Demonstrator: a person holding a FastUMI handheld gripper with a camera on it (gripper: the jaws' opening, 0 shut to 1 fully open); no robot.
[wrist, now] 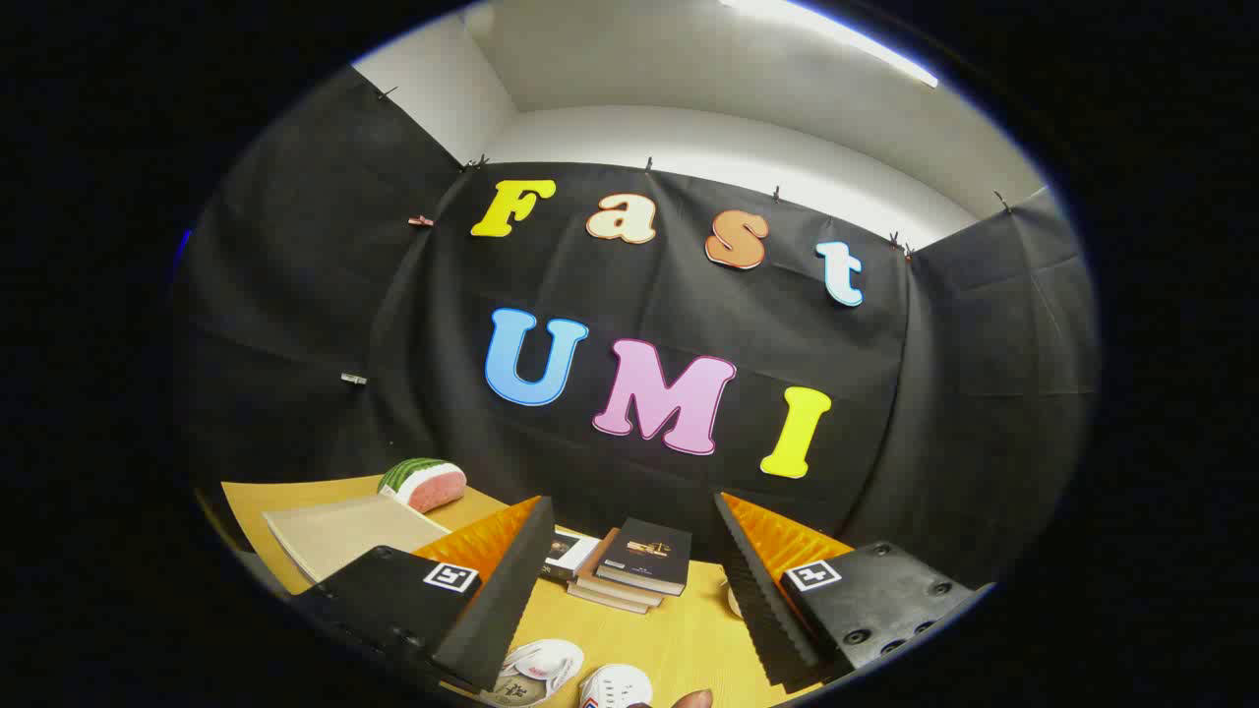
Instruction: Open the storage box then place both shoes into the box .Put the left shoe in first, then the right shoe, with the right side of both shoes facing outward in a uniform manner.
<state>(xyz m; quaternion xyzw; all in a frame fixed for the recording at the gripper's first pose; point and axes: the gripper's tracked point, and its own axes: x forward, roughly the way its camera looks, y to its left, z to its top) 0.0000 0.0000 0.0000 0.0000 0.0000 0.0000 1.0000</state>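
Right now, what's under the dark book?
The dark book tops a stack of books on the table, beyond the open gripper. Their covers are hidden.

Setting: a recording booth in a lab-type room, not a home. Black cloth [295, 324] pinned with clips forms three walls around a wooden table [679, 629]. Above the cloth, plain white walls [748, 147] and a ceiling strip light [836, 34]. Staged props on the table: stacked books [639, 565], a watermelon-slice cushion [425, 482], a flat beige lid [344, 531]
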